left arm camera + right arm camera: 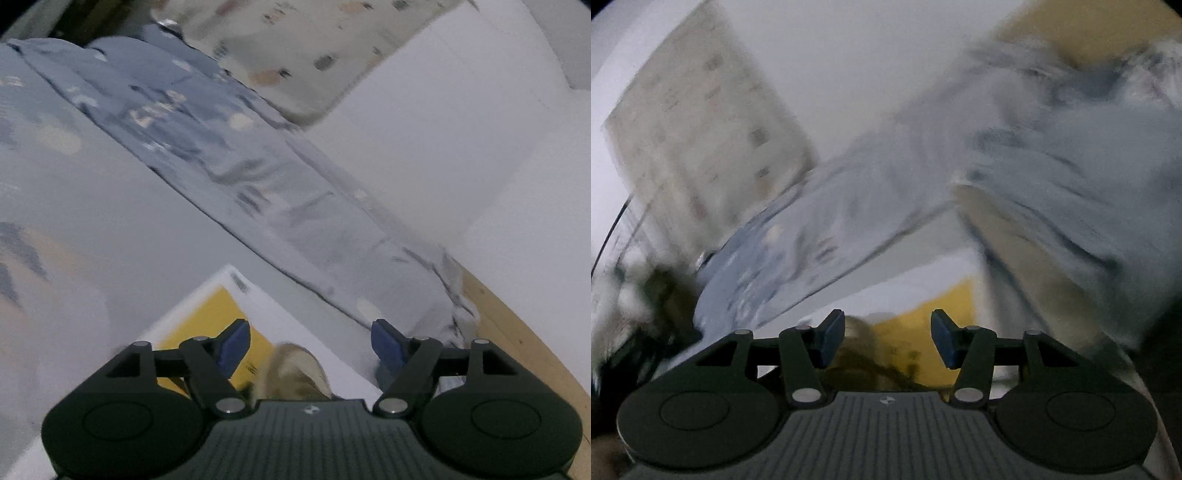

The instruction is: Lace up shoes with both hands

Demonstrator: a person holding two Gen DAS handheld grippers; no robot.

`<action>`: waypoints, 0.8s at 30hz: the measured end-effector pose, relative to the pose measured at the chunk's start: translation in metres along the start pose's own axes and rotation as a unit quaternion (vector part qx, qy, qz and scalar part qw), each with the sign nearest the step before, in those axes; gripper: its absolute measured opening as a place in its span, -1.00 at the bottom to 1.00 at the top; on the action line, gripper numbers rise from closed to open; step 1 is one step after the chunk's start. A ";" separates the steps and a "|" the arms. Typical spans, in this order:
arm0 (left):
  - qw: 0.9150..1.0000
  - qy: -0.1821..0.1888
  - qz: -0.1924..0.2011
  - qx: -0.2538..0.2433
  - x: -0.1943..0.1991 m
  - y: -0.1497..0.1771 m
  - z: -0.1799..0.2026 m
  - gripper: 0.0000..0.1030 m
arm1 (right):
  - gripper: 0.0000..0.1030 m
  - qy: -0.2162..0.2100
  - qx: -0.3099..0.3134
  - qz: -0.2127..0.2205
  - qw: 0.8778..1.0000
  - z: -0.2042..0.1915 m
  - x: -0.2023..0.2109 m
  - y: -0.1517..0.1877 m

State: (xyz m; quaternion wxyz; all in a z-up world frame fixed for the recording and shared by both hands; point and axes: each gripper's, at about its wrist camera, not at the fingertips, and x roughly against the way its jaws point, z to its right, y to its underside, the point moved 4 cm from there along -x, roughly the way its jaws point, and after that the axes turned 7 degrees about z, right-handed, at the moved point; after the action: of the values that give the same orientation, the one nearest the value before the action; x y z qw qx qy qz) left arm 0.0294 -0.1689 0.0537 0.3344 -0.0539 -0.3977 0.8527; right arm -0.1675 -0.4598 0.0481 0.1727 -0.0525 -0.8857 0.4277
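Note:
In the left wrist view my left gripper (312, 347) stands open, its blue pads (236, 347) wide apart with nothing pressed between them. Low between the jaws shows the tan toe of a shoe (295, 376), resting on a yellow and white sheet (207, 321). The right wrist view is blurred. My right gripper (888, 339) is open there too, its pads (943, 341) apart. A dim brownish shoe (860, 354) lies just beyond them, on the yellow sheet (923, 328). No lace can be made out in either view.
Blue-grey patterned bedding (221, 158) runs diagonally behind the sheet, with white fabric (424, 129) beyond it. A wooden edge (517, 332) shows at the right. In the right wrist view the same bedding (1034, 166) and a pale patterned cloth (701, 129) fill the background.

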 end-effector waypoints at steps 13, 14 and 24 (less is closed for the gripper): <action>0.996 0.077 -0.040 -0.029 -0.008 0.029 0.035 0.39 | 0.03 0.144 -0.111 0.010 0.983 0.067 0.037 0.020; 0.996 0.076 -0.041 -0.027 -0.009 0.028 0.035 0.39 | 0.03 0.152 -0.125 0.014 0.980 0.073 0.038 0.021; 0.996 0.070 -0.044 -0.020 -0.009 0.028 0.030 0.39 | 0.01 0.206 -0.192 0.049 0.958 0.097 0.032 0.027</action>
State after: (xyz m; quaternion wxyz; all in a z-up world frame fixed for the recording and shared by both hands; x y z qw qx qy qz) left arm 0.0106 -0.2063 0.0528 0.3975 -0.1024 -0.3920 0.8233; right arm -0.2328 -0.5065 -0.0204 0.3168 -0.2151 -0.8928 0.2372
